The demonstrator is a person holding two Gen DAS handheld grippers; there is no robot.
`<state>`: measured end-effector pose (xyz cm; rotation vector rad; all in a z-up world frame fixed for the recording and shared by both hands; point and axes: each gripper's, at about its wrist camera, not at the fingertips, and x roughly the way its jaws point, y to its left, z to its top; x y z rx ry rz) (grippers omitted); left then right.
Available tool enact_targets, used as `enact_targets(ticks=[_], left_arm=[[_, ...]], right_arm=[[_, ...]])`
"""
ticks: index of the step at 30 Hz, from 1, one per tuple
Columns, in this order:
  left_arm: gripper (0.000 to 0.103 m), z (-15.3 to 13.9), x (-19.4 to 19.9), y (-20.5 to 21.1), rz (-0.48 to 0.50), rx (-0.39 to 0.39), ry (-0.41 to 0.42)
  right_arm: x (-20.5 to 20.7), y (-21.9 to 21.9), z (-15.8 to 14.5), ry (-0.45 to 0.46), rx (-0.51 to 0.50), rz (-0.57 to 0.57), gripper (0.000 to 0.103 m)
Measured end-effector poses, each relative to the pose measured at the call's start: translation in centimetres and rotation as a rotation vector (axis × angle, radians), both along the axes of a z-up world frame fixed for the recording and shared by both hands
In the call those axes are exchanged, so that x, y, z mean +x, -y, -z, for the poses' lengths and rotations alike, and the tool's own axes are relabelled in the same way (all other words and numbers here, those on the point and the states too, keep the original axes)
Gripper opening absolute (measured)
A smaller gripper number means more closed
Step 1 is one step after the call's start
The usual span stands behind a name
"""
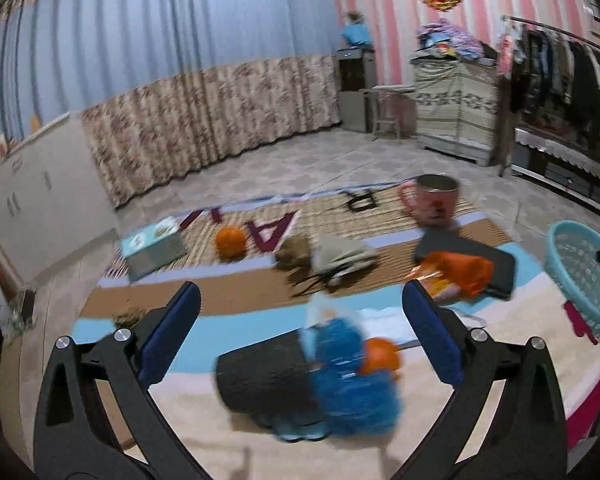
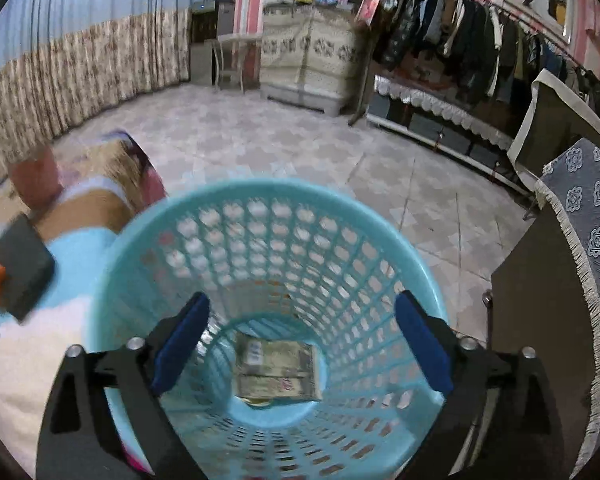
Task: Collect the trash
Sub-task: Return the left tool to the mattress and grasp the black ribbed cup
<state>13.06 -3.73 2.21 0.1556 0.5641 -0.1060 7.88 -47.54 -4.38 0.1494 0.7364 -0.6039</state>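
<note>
**Both grippers open wide, right one over the basket**

The right gripper (image 2: 300,344) points steeply down into the mouth of the turquoise mesh basket (image 2: 364,240), which stands on the tiled floor at the mat's right edge. Its blue-padded jaws are spread about as wide as the basket's inner wall and nothing is between them. A flat, pale printed packet (image 2: 276,372) lies on the basket's bottom, directly below the gap; its print is too blurred to read.

The left gripper (image 1: 300,332) tilts down over the near part of the patterned mat (image 1: 228,300), jaws likewise far apart and gripping nothing. Below and between them lie a dark cylinder (image 1: 260,376) on its side, a blue crumpled thing (image 1: 348,376) against its right end, and an orange ball (image 1: 380,354) just behind; all three are smeared by blur, so what the blue thing is cannot be told. Farther out on the mat sit an orange wrapper (image 1: 456,272) on a dark flat case (image 1: 472,256), a pink mug (image 1: 434,200), and another orange ball (image 1: 230,242). The basket is cut off at this view's right edge.
</note>
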Motion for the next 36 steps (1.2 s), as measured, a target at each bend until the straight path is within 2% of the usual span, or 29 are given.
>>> enact_targets(ticks=[3, 8, 12, 16, 23, 27, 32, 36], left_arm=[[0.097, 1.1, 0.6, -1.9, -0.037, -0.002, -0.029], [0.097, 3.2, 1.4, -3.8, -0.077, 0.007, -0.078], [0.097, 5.2, 2.1, -4.4, -0.084, 0.013, -0.132], [0.097, 5.2, 1.7, -4.4, -0.058, -0.024, -0.139], [0.098, 5.6, 1.7, -3.4, -0.029, -0.033, -0.152], [0.097, 6.0, 1.9, -3.4, -0.009, -0.064, -0.19], [0.097, 5.8, 1.6, -2.3, -0.007, -0.01, -0.164], [0.096, 6.5, 2.2, -2.7, -0.006, -0.03, -0.205]], right_arm=[[0.1, -3.5, -2.5, 0.09, 0.003, -0.056, 0.095], [1.0, -10.2, -4.9, 0.183, -0.021, -0.172, 0.099], [3.1, -15.9, -5.5, 0.18, -0.045, -0.275, 0.099], [4.7, -19.5, -5.4, 0.162, -0.062, -0.327, 0.099], [4.7, -21.7, -2.8, 0.135, -0.072, -0.357, 0.099], [4.6, -21.7, -1.4, 0.113, -0.03, -0.369, 0.099], [4.4, -22.1, -1.2, 0.108, -0.028, -0.387, 0.099], [4.5, -22.6, -0.8, 0.097, -0.029, -0.393, 0.099]])
